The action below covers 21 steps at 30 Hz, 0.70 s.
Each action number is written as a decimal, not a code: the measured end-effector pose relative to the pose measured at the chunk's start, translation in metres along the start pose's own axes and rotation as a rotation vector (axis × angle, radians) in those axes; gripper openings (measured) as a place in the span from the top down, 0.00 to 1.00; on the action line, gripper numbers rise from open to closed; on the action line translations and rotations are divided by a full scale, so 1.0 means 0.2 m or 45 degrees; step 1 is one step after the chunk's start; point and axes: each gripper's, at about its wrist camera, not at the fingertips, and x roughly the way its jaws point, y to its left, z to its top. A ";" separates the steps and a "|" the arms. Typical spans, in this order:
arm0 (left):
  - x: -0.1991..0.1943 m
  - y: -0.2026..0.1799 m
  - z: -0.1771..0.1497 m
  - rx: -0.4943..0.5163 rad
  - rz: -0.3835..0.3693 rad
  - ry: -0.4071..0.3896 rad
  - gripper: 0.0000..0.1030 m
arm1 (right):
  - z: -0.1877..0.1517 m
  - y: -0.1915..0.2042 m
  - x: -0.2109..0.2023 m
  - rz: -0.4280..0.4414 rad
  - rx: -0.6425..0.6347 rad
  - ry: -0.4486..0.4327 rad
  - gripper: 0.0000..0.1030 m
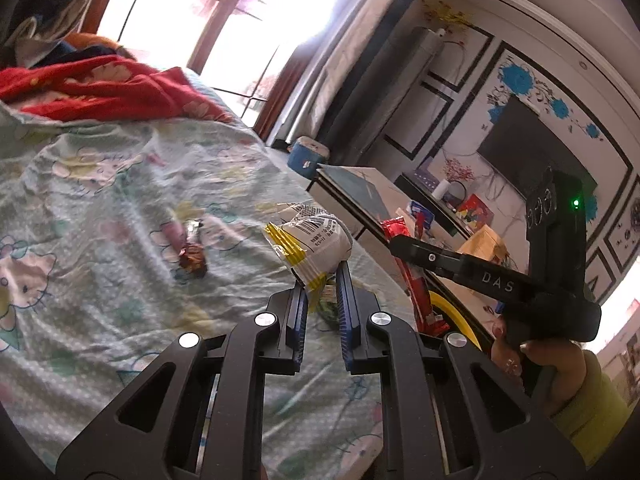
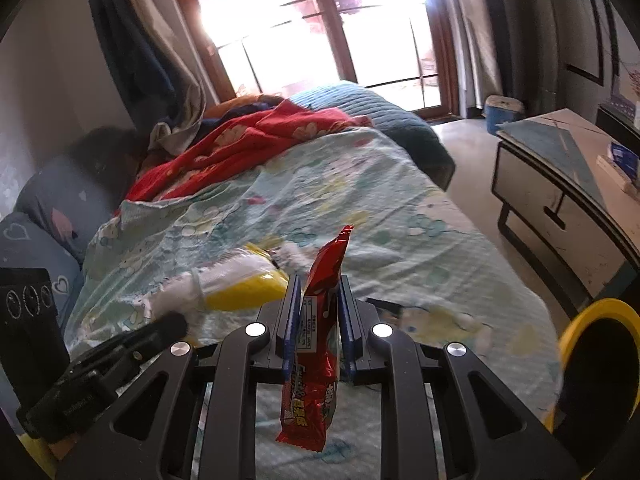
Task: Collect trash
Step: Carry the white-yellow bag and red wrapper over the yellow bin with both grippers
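Note:
My left gripper [image 1: 322,276] is shut on a crumpled white and yellow snack bag [image 1: 316,244], held above the bed. The same white and yellow snack bag [image 2: 236,280] shows blurred at the left of the right wrist view. My right gripper [image 2: 318,284] is shut on a long red snack wrapper [image 2: 320,320] that hangs down between its blue pads. In the left wrist view that red snack wrapper [image 1: 416,288] hangs from the right gripper [image 1: 396,246] at the right. A small brown and silver candy wrapper [image 1: 192,256] lies on the bedsheet [image 1: 100,208]. A yellow-rimmed bin [image 2: 600,356] stands at the bed's right side.
A red quilt [image 2: 248,140] and pillows [image 2: 60,208] lie at the head of the bed. A low white table [image 2: 568,184] with boxes stands right of the bed, a blue pail [image 2: 502,114] beyond it by the window. A person's hand [image 1: 556,368] in a yellow-green sleeve grips the right tool.

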 end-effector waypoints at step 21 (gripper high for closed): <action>0.08 -0.31 -0.06 0.164 -0.129 0.050 0.92 | -0.11 -0.35 -0.35 -0.119 0.175 -0.116 0.83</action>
